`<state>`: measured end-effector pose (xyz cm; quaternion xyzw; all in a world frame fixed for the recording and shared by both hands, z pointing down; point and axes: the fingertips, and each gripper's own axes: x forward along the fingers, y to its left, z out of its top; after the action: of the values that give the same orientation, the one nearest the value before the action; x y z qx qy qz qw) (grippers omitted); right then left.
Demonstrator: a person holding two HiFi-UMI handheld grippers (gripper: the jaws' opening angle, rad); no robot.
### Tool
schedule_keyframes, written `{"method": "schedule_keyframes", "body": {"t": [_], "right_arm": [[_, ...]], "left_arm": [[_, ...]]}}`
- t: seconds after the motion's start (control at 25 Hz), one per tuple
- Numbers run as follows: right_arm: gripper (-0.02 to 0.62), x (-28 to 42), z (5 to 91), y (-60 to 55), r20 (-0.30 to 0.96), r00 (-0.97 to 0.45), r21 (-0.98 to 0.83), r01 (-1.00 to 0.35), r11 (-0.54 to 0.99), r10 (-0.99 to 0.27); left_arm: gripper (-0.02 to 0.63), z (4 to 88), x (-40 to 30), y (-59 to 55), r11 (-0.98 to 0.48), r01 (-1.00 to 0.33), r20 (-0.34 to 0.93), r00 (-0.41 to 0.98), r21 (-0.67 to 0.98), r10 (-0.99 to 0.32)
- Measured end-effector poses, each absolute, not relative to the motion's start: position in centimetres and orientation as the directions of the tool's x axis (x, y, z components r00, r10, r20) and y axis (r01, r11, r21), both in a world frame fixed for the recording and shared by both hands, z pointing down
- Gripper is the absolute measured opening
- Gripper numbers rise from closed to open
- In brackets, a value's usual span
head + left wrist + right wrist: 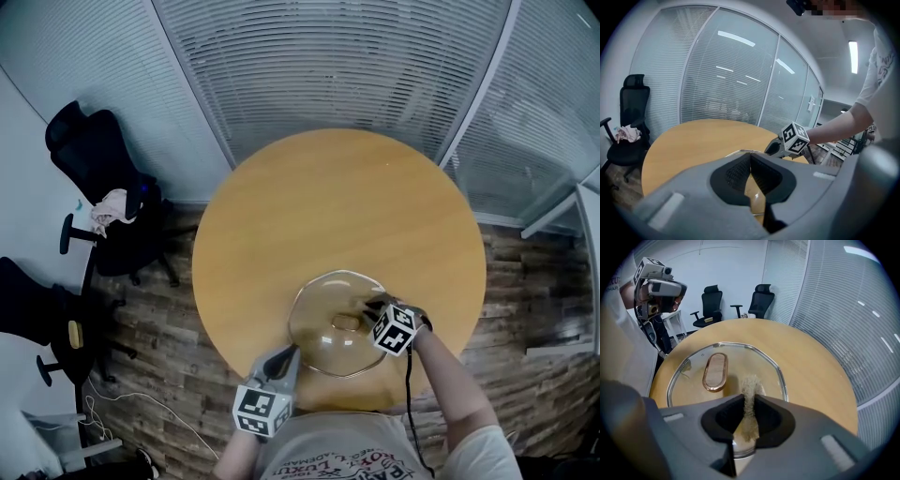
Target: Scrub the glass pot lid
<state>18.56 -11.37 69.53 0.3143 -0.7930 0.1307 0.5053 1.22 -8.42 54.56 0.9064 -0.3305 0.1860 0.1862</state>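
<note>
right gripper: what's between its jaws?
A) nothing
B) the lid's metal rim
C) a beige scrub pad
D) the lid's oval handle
C: in the right gripper view, the right gripper is clamped on a fuzzy beige scrub pad that pokes out over the glass pot lid. The oval handle lies apart from it, to the left.

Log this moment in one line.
left gripper: shut on glass pot lid rim | right gripper: shut on scrubber, on lid beside handle
</note>
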Motion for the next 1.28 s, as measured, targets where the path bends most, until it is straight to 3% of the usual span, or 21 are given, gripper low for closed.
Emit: {"method": "schedule_keyframes", "body": {"t": [0.76,1.28], "right_arm": [[0.063,17.8,70.0,-6.3,0.913,-0.125,0.215,-0.66,0.72,-0.388],[0.063,14.9,69.6,-4.3,0.929,-0.054,0.202,-0.757,0.622,-0.367]], "left_arm": [[0.008,54.5,0.4,-7.5,-0.772,-0.595,0.451,0.766,0.224,-0.459],[0.007,54.5,-1.0,-8.3,-0.818,-0.524,0.437,0.81,0.238,-0.392]]}}
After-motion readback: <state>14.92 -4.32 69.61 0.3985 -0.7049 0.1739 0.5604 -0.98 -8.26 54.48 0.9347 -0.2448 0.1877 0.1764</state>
